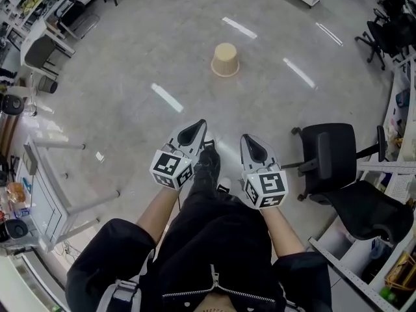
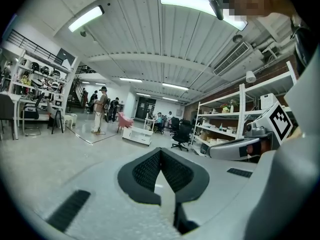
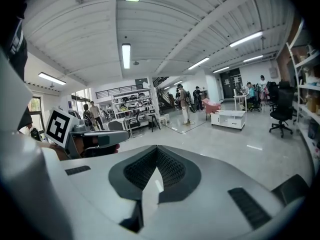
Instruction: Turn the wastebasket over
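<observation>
A beige wastebasket (image 1: 225, 60) stands on the grey floor well ahead of me, its wide rim down and its narrower base up. My left gripper (image 1: 199, 123) and right gripper (image 1: 248, 138) hang side by side in front of my legs, far short of the basket. Both are shut with nothing between their jaws. In the left gripper view the left gripper (image 2: 160, 152) points across the room, as does the right gripper (image 3: 157, 150) in the right gripper view; the basket shows in neither.
A black office chair (image 1: 338, 168) stands close on my right beside white shelving (image 1: 364, 265). A white metal frame (image 1: 58, 187) lies to my left. Desks and chairs (image 1: 45, 31) line the far left. People (image 2: 100, 109) stand far off across the hall.
</observation>
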### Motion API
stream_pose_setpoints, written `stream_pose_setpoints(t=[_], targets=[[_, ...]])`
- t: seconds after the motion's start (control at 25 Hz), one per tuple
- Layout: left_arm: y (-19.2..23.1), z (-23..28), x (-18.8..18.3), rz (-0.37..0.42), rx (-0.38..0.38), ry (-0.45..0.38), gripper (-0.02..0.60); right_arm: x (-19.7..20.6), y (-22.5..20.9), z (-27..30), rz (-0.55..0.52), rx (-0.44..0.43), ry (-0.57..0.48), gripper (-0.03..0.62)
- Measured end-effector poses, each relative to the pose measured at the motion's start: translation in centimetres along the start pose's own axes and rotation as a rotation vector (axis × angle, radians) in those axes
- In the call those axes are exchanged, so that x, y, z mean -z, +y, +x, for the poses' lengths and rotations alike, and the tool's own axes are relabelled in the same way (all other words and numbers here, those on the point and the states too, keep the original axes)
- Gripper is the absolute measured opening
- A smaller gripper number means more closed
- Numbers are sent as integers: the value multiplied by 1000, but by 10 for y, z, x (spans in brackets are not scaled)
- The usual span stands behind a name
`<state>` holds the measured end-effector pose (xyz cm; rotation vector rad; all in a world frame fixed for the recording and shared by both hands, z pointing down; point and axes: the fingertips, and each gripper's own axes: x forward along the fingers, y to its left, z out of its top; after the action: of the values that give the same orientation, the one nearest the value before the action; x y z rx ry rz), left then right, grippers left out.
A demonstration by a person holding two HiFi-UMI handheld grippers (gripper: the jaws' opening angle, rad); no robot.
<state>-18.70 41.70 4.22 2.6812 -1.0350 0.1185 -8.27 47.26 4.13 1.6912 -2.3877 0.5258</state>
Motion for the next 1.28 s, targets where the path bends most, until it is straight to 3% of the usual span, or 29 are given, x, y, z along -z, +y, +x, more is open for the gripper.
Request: stream_pose_setpoints(t=[0.52, 0.92, 1.28], targets=[[121, 101, -28, -64, -19, 20, 5, -45, -41, 138, 23, -16, 71, 9], [221, 181, -63, -78, 22, 31, 5, -101, -69, 254, 20, 24, 84, 9], [262, 222, -85, -68, 39, 4, 5, -131, -94, 293, -6, 68, 83, 9]])
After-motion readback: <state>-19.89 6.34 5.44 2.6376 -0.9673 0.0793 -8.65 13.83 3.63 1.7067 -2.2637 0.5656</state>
